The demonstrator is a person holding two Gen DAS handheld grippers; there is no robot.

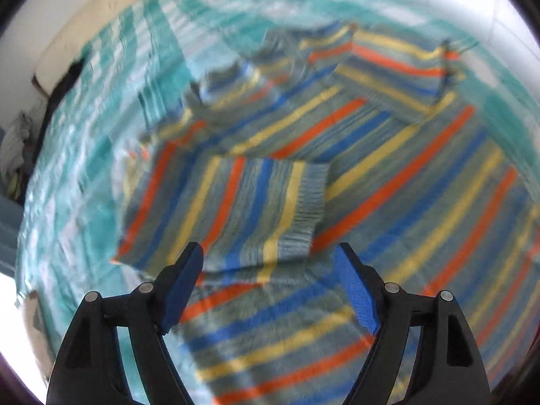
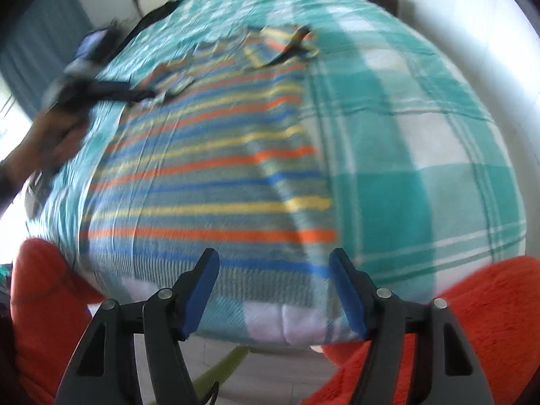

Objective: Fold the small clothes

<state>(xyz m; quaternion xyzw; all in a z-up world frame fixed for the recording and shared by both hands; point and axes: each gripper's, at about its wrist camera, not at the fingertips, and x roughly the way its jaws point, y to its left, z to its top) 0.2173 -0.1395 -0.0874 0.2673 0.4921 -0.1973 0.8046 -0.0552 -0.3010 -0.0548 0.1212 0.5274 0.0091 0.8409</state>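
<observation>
A small striped sweater (image 1: pixel 388 175) with orange, blue and yellow stripes lies flat on a teal checked bed cover (image 1: pixel 101 141). Both sleeves are folded in over the body; the near sleeve (image 1: pixel 236 209) lies just ahead of my left gripper (image 1: pixel 270 253), which is open and empty above it. In the right wrist view the sweater (image 2: pixel 209 182) lies spread, hem toward me. My right gripper (image 2: pixel 273 260) is open and empty, just above the hem at the bed's near edge. The left gripper and the hand holding it (image 2: pixel 77 91) show at the sweater's far left. Both views are blurred.
The checked cover (image 2: pixel 422 141) extends right of the sweater. Orange fuzzy fabric (image 2: pixel 438 337) fills the lower corners of the right wrist view, beside the bed's front edge. A wall and dark items (image 1: pixel 64 84) lie beyond the bed's far side.
</observation>
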